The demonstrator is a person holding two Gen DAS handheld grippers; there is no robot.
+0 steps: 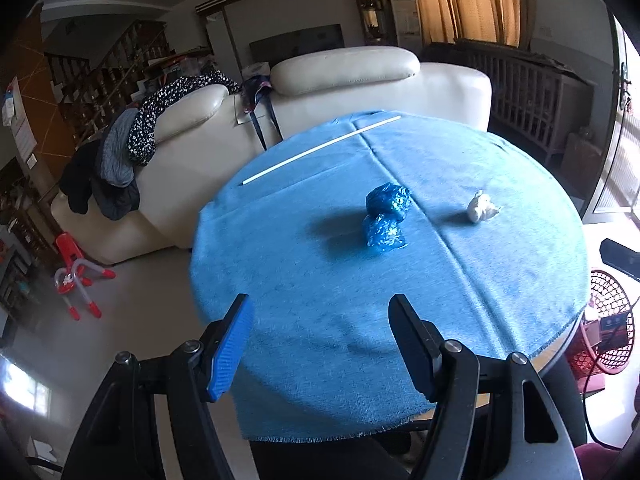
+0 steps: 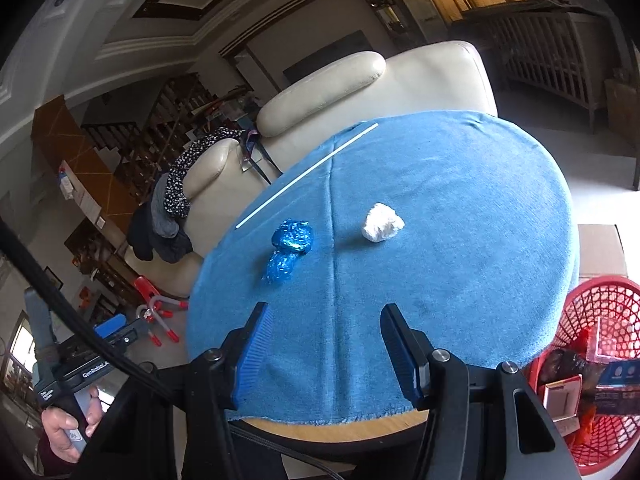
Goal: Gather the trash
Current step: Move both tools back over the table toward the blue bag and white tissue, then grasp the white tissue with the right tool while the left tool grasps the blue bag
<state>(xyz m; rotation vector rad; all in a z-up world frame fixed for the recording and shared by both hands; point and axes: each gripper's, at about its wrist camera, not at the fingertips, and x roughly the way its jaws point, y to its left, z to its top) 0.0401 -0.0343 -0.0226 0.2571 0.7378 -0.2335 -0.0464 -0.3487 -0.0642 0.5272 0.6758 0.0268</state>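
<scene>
Blue cloth (image 1: pixel 320 340) covers the round worktop, and over its near edge the left gripper (image 1: pixel 320 312) and right gripper (image 2: pixel 324 320) hover with jaws wide, holding nothing. Mid-cloth lie two crumpled blue wrappers (image 1: pixel 386 220), apparently touching, with a white paper wad (image 1: pixel 482 206) apart; a white straw (image 1: pixel 320 150) lies farther back.

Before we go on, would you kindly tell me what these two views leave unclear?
- Red basket: cut off by the right wrist view's edge; the contents are too jumbled to identify.
- Blue foil wads: touching; one piece or two is unclear.
- Table: covered by the blue cloth, only a rim sliver shows.
</scene>
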